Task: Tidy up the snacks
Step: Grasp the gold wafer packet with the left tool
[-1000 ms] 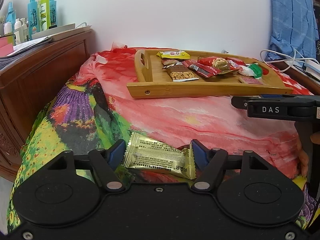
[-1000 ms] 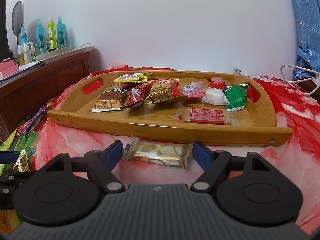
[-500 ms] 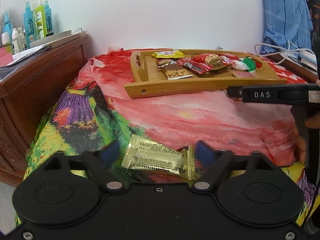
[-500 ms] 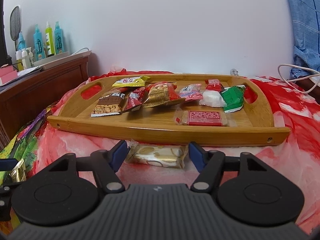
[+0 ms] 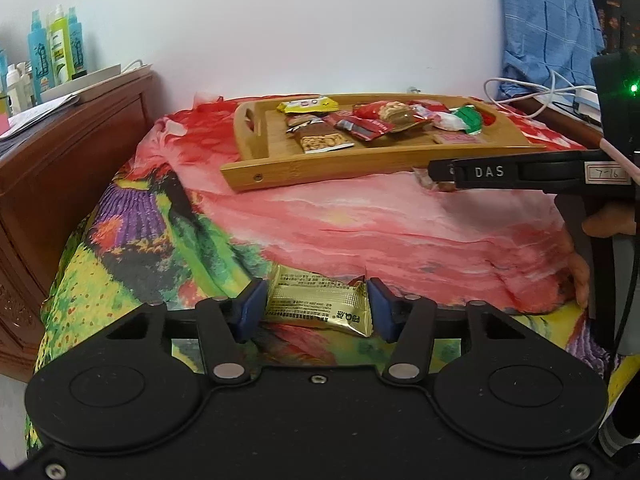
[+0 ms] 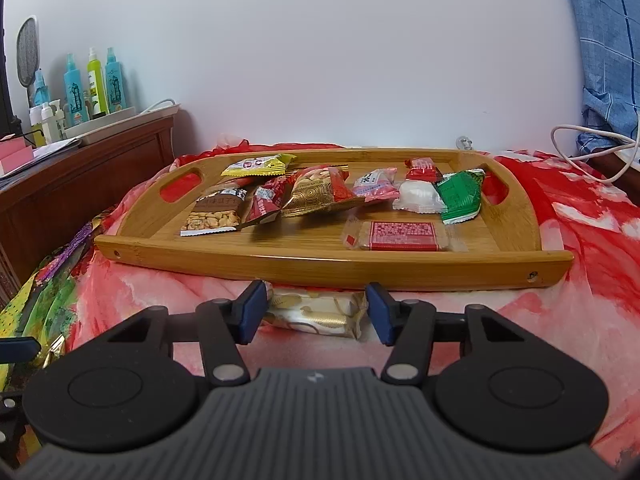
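A bamboo tray [image 6: 328,260] with several snack packets stands on a bed with a red floral cover; it also shows in the left wrist view [image 5: 320,168]. My left gripper [image 5: 316,310] has its blue fingers closed against the ends of a gold snack packet [image 5: 316,304] on the bed's near edge. My right gripper [image 6: 316,312] has its fingers closed against a white-and-gold packet [image 6: 316,312] lying just in front of the tray. The right gripper also shows from the side in the left wrist view [image 5: 440,172].
A dark wooden cabinet [image 6: 80,184] with spray bottles [image 6: 94,88] stands to the left of the bed. White cables [image 6: 592,148] and blue cloth [image 6: 608,40] lie at the right. A white wall is behind the tray.
Both grippers have narrowed from wide open onto their packets. The left gripper has pulled back a little from the tray.
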`<state>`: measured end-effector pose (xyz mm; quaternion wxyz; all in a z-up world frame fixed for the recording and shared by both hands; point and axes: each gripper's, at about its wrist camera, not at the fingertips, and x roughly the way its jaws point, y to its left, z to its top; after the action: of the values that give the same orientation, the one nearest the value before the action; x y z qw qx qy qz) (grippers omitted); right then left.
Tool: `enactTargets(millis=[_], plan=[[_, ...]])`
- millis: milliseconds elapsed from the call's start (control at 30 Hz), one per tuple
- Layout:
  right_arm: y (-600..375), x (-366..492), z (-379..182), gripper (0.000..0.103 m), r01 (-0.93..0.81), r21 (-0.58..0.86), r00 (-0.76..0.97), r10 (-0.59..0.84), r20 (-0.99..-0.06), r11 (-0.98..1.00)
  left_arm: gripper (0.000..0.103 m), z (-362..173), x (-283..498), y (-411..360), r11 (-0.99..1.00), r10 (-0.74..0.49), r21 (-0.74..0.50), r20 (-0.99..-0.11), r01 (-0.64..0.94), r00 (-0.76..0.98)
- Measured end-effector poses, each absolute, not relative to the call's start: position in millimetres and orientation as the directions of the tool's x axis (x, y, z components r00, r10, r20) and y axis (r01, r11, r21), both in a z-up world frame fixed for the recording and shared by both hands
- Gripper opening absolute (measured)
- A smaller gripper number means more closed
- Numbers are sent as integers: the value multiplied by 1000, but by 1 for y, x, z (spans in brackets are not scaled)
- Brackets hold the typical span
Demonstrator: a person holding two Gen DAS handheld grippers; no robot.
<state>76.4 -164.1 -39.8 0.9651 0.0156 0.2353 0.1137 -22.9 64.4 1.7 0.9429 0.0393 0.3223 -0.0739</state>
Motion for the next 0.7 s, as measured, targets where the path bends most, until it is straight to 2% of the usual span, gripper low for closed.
enactTargets(millis=[67, 100, 267, 333, 467, 500, 533, 700], plan=[[-164, 74, -38, 54, -216, 79, 864, 228, -448, 973, 51, 3, -24, 63, 985, -118, 25, -613, 168, 781], [-164, 72, -37, 49, -218, 78, 864, 230, -448, 973, 51, 4, -25, 61, 986, -119, 23, -612, 168, 782], [-168, 68, -33, 48, -215, 82, 867, 229, -443, 973, 51, 13, -26, 56, 986, -121, 21, -594, 166, 795], [-170, 67, -31, 44, -215, 85, 868, 231, -441, 973, 51, 17, -24, 54, 986, -123, 16, -587, 163, 800], [-172, 65, -28, 45, -216, 92, 868, 234, -437, 972, 51, 24, -20, 49, 987, -122, 18, -575, 162, 809], [-172, 64, -28, 49, -214, 91, 871, 232, -434, 973, 51, 25, -19, 47, 987, -121, 19, -573, 161, 811], [-172, 64, -28, 60, -212, 84, 873, 227, -431, 974, 51, 26, -18, 46, 987, -120, 21, -572, 160, 811], [-162, 70, -29, 73, -245, 38, 863, 236, -446, 969, 51, 30, -7, 42, 988, -102, 37, -562, 148, 821]])
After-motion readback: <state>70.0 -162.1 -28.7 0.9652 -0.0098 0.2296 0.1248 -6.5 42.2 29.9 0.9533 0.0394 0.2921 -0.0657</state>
